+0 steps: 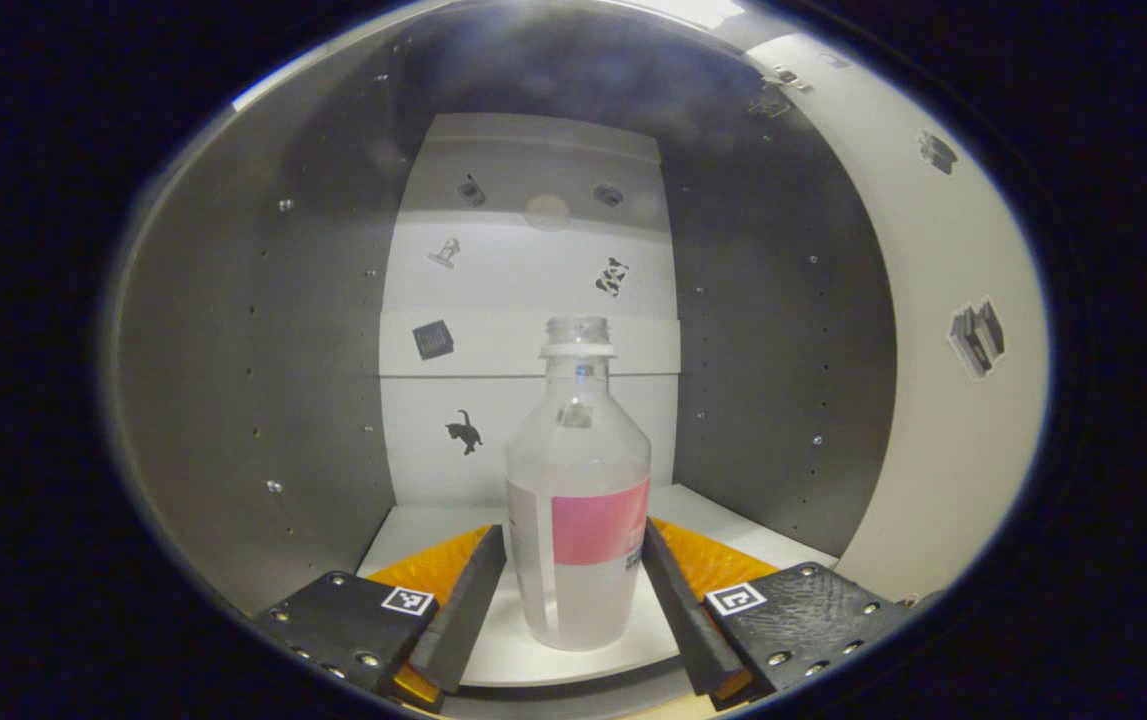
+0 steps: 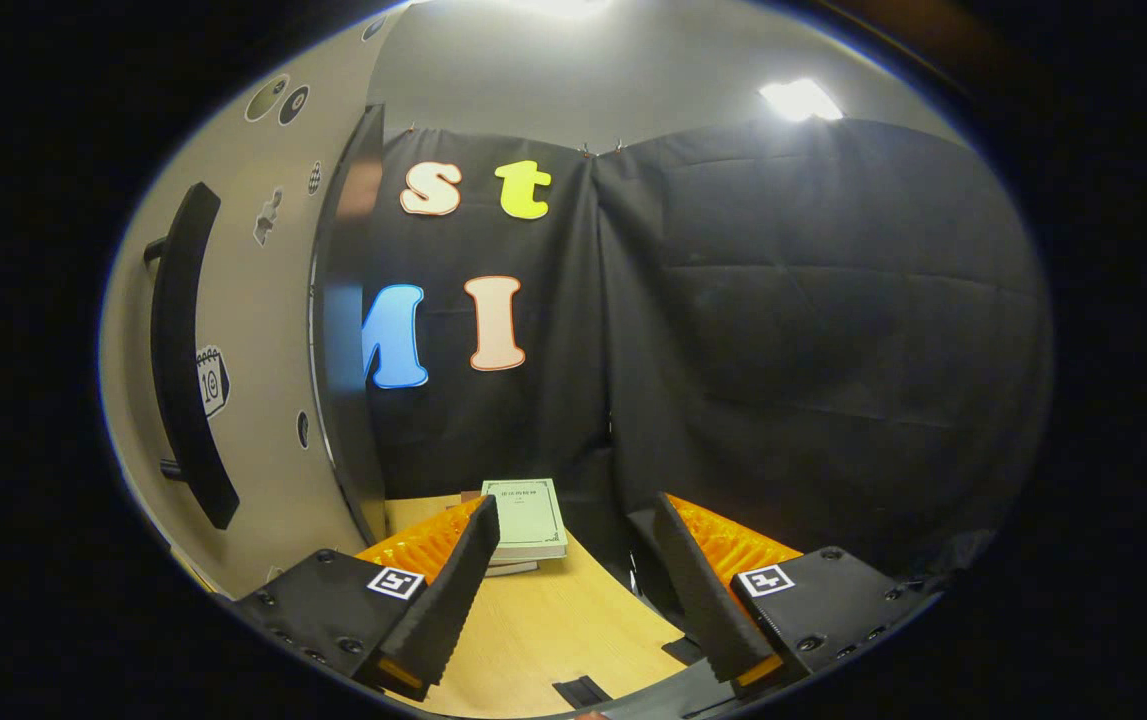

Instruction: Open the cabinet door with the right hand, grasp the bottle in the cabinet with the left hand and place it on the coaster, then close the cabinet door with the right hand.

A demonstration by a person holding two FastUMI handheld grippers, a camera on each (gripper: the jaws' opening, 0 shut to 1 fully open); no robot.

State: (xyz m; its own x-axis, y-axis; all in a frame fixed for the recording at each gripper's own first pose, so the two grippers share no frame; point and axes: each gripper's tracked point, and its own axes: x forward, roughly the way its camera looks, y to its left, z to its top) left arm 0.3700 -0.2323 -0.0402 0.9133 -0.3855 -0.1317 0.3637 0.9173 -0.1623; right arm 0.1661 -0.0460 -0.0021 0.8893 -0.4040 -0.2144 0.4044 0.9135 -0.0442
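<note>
A clear plastic bottle (image 1: 578, 500) with a pink label and no cap stands upright on the white floor (image 1: 423, 530) of the cabinet, near its front edge. My left gripper (image 1: 575, 535) reaches into the cabinet, and both of its fingers press on the bottle's sides at label height. The cabinet door (image 1: 933, 400) stands swung open on the right. In the right gripper view the door's outer face (image 2: 253, 330) with its long black handle (image 2: 183, 360) is at the left. My right gripper (image 2: 573, 520) is open and empty, apart from the handle, over the wooden table (image 2: 543, 620).
The cabinet has grey side walls (image 1: 233, 380) and a white back panel (image 1: 523, 280) with small stickers. A stack of books (image 2: 525, 515) lies on the table by the black cloth wall (image 2: 783, 330), just beyond the right gripper's fingers.
</note>
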